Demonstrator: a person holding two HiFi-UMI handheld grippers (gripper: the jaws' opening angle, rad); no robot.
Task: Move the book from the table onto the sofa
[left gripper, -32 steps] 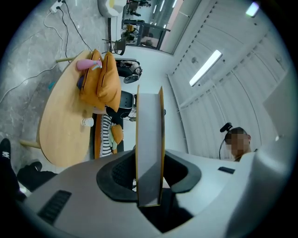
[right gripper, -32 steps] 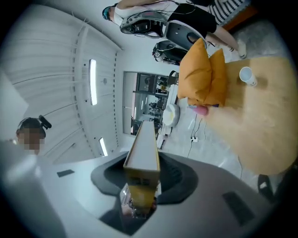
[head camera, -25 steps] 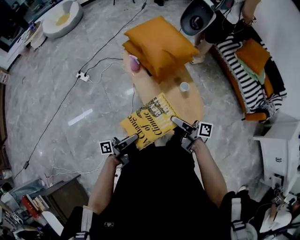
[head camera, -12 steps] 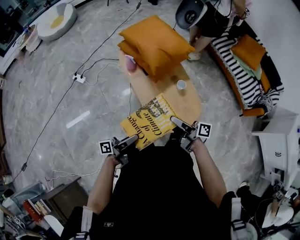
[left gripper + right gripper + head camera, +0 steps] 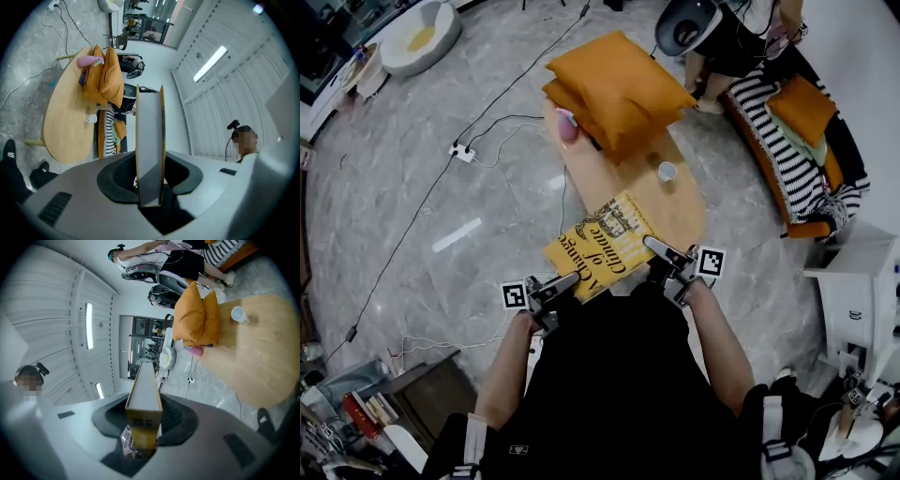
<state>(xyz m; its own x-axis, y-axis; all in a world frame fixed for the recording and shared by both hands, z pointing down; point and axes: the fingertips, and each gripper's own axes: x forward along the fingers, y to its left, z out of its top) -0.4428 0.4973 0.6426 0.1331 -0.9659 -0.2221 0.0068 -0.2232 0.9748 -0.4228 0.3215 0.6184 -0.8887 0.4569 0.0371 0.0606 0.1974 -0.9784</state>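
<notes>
A yellow book (image 5: 605,246) is held between both grippers, just off the near end of the oval wooden table (image 5: 684,211). My left gripper (image 5: 565,280) is shut on its near left edge. The left gripper view shows the grey page edge (image 5: 149,140) standing upright between that gripper's (image 5: 150,177) jaws. My right gripper (image 5: 655,247) is shut on the book's right side, and in the right gripper view the yellow spine end (image 5: 143,420) fills the gap of that gripper (image 5: 143,425). The sofa (image 5: 787,155), with a striped cover, lies at the upper right.
Two orange cushions (image 5: 617,86), a pink object (image 5: 569,128) and a white cup (image 5: 667,172) are on the table. A person (image 5: 727,37) stands by the sofa's far end. Cables and a power strip (image 5: 467,152) cross the floor on the left. A white cabinet (image 5: 858,300) stands on the right.
Both grippers keep their hold on the book in about the same place. The person by the sofa has shifted a little.
</notes>
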